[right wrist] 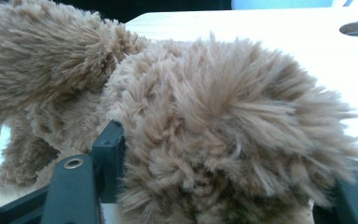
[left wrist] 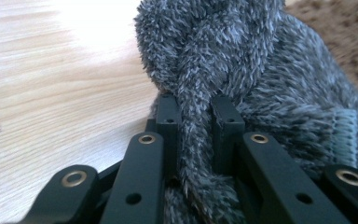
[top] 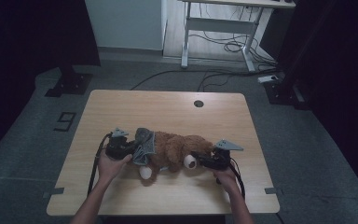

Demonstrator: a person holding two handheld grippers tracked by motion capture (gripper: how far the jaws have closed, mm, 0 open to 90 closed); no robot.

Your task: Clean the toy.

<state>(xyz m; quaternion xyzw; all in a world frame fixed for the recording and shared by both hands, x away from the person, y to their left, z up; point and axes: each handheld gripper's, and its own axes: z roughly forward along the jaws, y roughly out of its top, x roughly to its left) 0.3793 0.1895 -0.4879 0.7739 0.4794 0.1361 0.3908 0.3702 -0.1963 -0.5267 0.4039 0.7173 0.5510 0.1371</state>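
On the wooden table a brown teddy bear lies on its side in a grey fuzzy garment, a fold of which the left gripper pinches tightly between its jaws, while the right gripper clamps a furry part of the bear.

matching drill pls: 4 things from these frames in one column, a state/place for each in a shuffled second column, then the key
1. left gripper
2. right gripper
3. grey fuzzy garment
4. round hole in table

A. far side of the tabletop, beyond the toy
B. clamped around brown plush fur
C. bunched at the left end of the plush bear
D. shut on a fold of grey fabric

Pairs: 1-D, 2-B, 3-C, 4-A
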